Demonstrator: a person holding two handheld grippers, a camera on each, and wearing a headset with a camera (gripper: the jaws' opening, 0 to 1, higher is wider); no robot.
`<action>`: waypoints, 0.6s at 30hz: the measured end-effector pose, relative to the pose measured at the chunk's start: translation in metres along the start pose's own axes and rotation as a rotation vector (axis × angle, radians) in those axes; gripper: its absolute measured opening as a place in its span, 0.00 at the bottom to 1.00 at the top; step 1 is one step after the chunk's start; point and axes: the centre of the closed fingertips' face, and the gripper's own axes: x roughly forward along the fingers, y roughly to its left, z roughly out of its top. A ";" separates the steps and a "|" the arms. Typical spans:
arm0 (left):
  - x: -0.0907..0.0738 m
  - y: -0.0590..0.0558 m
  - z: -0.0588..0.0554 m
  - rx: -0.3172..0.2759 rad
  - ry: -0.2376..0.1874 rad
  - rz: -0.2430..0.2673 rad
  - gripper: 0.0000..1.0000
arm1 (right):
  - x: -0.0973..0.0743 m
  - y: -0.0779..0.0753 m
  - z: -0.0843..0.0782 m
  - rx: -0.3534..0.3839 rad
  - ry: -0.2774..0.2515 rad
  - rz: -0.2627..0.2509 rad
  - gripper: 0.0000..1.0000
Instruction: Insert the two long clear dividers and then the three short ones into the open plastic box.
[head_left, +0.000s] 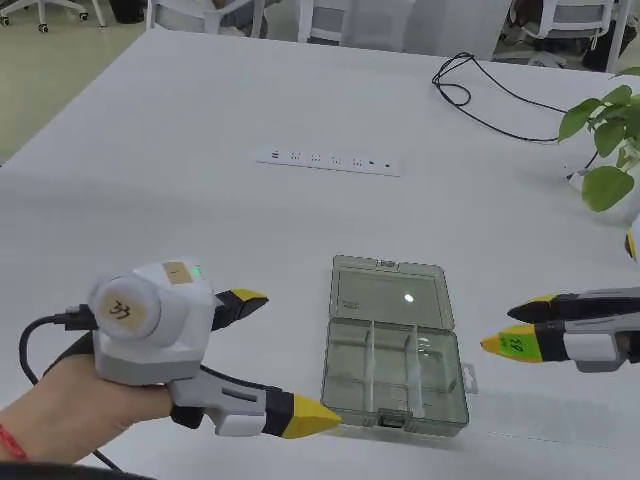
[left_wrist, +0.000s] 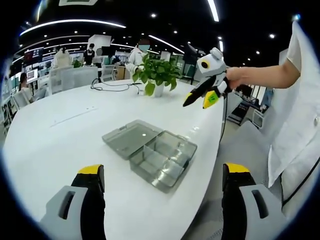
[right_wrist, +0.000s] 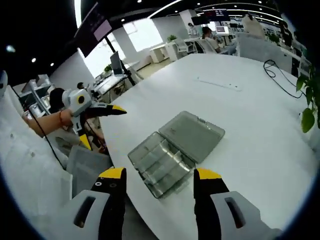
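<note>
Flanking box: L claw & R claw, both gaping wide.

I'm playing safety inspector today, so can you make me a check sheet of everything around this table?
Surface: white table, no spills seen.
Job's things: open plastic box, its lid lying flat behind it; two long dividers stand inside; short ones cannot be told.
Clutter: power strip; plant at the far right edge.
Grippers: left gripper and right gripper, both open, holding nothing, one on each side of the box.
Cables: black cable looped on the table; cord from the left gripper.
Surroundings: office chairs; people at desks.
</note>
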 end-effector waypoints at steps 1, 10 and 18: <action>0.000 0.000 0.001 -0.001 -0.003 0.001 1.00 | -0.001 0.000 -0.003 -0.013 0.017 0.005 0.57; 0.000 -0.002 0.002 -0.006 -0.010 0.001 1.00 | 0.003 -0.009 -0.033 -0.238 0.159 0.032 0.65; 0.000 0.000 0.001 -0.010 -0.008 0.002 1.00 | 0.015 -0.019 -0.069 -0.463 0.336 0.053 0.66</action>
